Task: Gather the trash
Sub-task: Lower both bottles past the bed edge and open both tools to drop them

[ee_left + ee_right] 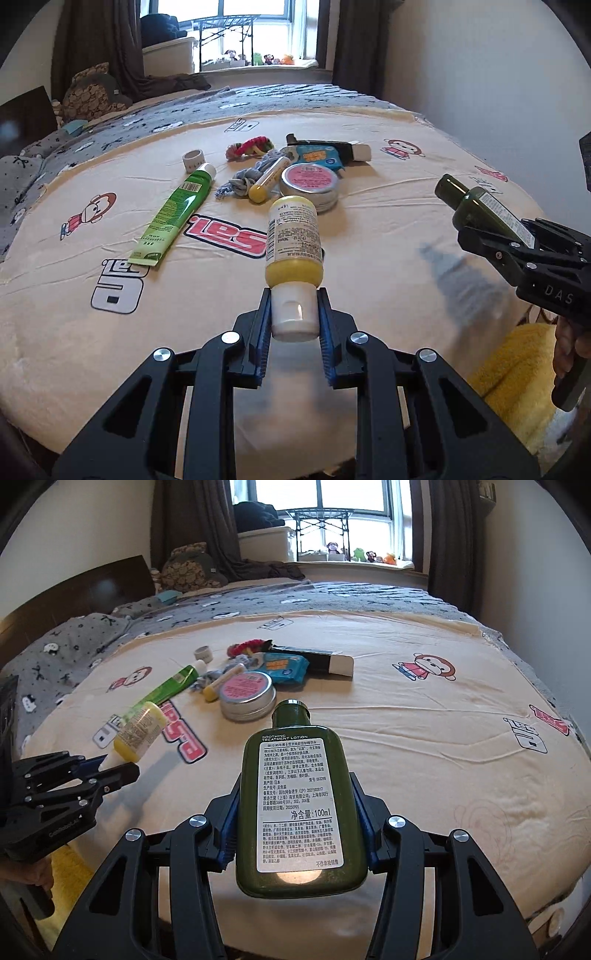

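My left gripper (294, 295) is shut on the white cap of a small yellow bottle (293, 236), which hangs above the cream bed sheet (388, 258). In the right wrist view the same bottle (138, 731) sticks out of the left gripper (110, 766) at the left. My right gripper (295, 779) is shut on the sides of a dark green lotion bottle (295, 794), label up and neck pointing away. From the left wrist view that green bottle (476, 206) shows at the right edge in the right gripper (491, 236), lifted off the bed.
Lying on the sheet beyond both grippers: a green tube (177, 214), a round tin with a pink lid (309, 181), a yellow-capped balm stick (267, 177), a tape roll (193, 159), a blue packet (319, 155), a black box (332, 147). Yellow cloth (517, 369) lies off the bed's near edge.
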Tool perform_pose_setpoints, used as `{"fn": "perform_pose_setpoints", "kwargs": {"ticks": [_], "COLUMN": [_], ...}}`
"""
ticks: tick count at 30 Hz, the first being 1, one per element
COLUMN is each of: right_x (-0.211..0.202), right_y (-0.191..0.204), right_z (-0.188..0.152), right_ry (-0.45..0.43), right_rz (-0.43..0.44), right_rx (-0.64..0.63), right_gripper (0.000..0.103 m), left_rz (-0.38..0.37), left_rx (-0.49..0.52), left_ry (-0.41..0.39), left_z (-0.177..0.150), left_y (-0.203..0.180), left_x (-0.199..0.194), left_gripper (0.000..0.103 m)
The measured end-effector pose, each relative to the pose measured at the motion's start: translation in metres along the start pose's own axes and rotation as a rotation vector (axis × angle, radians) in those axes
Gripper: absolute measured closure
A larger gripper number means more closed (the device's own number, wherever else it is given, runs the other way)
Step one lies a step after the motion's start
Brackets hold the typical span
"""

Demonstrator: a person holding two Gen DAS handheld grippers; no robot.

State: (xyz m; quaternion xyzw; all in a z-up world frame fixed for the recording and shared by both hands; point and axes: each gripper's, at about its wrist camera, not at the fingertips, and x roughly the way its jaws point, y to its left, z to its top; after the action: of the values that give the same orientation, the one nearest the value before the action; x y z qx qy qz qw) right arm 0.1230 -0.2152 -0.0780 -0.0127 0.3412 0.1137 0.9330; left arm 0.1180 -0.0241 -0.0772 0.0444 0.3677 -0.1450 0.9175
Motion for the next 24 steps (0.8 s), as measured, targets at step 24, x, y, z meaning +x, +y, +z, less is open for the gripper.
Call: {"fn": "perform_pose_setpoints", "kwargs": {"ticks": [24], "right_x": [0.002], "right_y": [0.056], "right_z": [-0.159], "right_ry": [0.314], "right_rz": [0.099], "right_rx": [-0.034], "right_gripper": [0.051], "left_rz": [-0.111], "left_rx": [0.023], "left_ry": [0.266], "left_z": [-0.168], "left_y": [-0.052], "left_x": [-0.01], "left_gripper": [0.082]}}
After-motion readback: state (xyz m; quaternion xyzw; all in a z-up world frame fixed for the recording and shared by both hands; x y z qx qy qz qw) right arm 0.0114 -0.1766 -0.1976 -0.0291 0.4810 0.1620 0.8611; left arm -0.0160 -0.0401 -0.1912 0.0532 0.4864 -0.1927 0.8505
